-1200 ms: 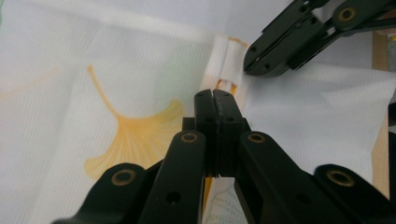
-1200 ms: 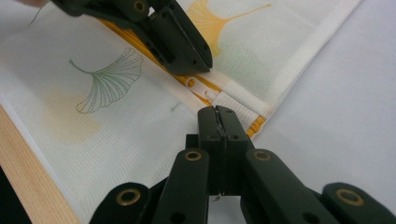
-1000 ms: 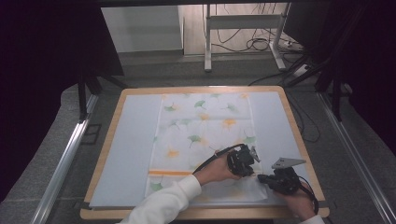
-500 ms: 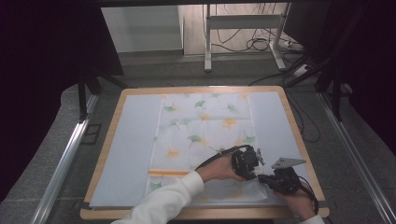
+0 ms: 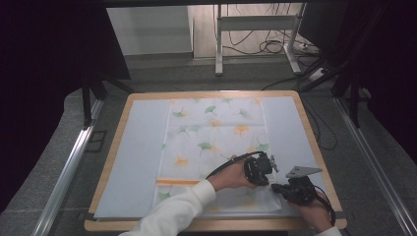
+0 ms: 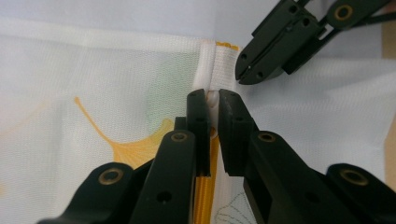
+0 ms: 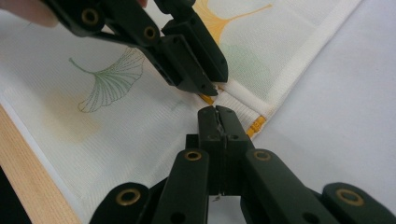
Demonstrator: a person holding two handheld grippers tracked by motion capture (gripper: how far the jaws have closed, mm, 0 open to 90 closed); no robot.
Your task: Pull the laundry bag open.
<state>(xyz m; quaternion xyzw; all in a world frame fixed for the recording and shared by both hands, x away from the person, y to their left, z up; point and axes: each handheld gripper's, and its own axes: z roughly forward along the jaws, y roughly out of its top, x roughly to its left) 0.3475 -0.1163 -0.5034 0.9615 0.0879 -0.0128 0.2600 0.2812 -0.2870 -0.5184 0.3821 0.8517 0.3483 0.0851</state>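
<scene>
Left gripper view: the left gripper (image 6: 212, 100) has just been closing its jaws, which now pinch a folded hem of the ginkgo-leaf cloth (image 6: 93, 93), white fabric bunched between the pads. Just beyond, the right gripper (image 6: 243, 72) sits close by; its jaws are pressed together, probably on the cloth's corner, though the grip is hard to see. On the high view both meet at the cloth's near right corner, near the tabletop's wooden rim (image 5: 216, 225). Open pale mat (image 5: 133, 157) lies to the left; beyond stand a metal stand (image 5: 255, 34) and floor cables (image 5: 275, 46).
</scene>
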